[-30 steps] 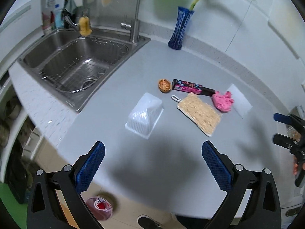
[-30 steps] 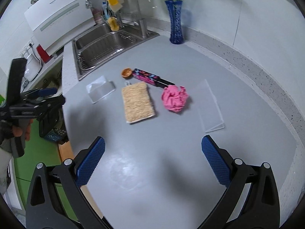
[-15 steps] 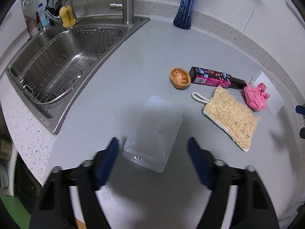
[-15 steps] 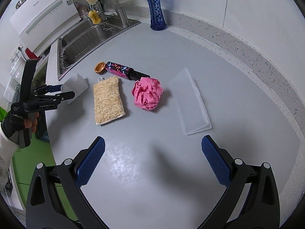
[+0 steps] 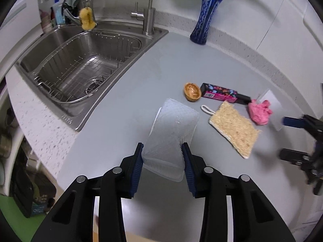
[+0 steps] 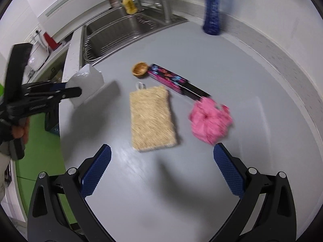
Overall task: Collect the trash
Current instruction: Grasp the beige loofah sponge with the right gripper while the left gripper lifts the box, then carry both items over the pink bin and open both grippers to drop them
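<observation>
Left gripper (image 5: 162,153) closing on clear container (image 5: 173,129) near counter edge (image 5: 66,161); right gripper (image 6: 161,157) spread.

Both wrist cams, steep down at grey countertop (image 5: 125,92), close. Left faces sink (image 5: 80,60); right looks from opposite side. Shared: loofah pad (image 5: 234,129) (image 6: 151,119), pink wad (image 5: 259,114) (image 6: 210,121), vase (image 5: 203,18) (image 6: 212,10).

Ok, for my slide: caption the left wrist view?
Left tool closing on a clear plastic container beside the sink.
</observation>
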Motion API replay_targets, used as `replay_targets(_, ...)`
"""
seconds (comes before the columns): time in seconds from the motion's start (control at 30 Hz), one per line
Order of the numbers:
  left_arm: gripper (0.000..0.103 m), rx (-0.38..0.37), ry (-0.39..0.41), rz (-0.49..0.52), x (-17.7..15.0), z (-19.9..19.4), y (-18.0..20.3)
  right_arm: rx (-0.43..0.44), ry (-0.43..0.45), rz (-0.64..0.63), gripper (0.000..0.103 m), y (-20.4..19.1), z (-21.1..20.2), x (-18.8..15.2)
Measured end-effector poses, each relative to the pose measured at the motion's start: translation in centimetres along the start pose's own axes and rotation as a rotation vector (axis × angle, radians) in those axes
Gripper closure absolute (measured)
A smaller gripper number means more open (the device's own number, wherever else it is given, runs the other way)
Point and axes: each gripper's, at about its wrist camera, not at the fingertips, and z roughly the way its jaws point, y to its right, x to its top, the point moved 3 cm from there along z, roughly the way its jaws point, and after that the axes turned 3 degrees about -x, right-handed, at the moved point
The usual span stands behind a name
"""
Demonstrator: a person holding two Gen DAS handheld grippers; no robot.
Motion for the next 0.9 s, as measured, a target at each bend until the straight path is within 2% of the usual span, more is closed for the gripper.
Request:
replay_targets(0.13,0.066,-0.010,0.021,-0.036,-1.5,-1.9,-0.4,0.019,0.003,-0.051,0.004,-1.7,1.6,1.4)
replay_targets(0.27,0.066,-0.003,0.030,-0.071,-3.0,-3.2,-1.1,0.002,0.005,-0.124,0.004,-3.0,3.6,2.7)
replay_targets(0.5,0.066,0.023,0.050,-0.148,-5.3,-5.6,-3.1,-0.025,-0.067,-0.166,0.005,-3.3,7.8,3.3)
replay_targets(0.53,0.066,0.023,0.052,-0.160,-5.7,-5.8,-3.3,-0.031,-0.076,-0.169,0.015,-3.3,8.2,3.2)
replay_targets(0.6,0.066,0.029,0.055,-0.178,-6.5,-6.3,-3.6,-0.085,-0.065,-0.199,0.026,-3.6,8.3,3.0)
replay_targets(0.67,0.066,0.027,0.059,-0.195,-7.2,-6.7,-3.7,-0.090,-0.060,-0.198,0.042,-3.5,8.0,2.9)
replay_targets(0.9,0.066,0.031,0.098,-0.238,-9.8,-9.9,-3.5,-0.045,-0.035,-0.227,0.043,-5.7,4.5,2.0)
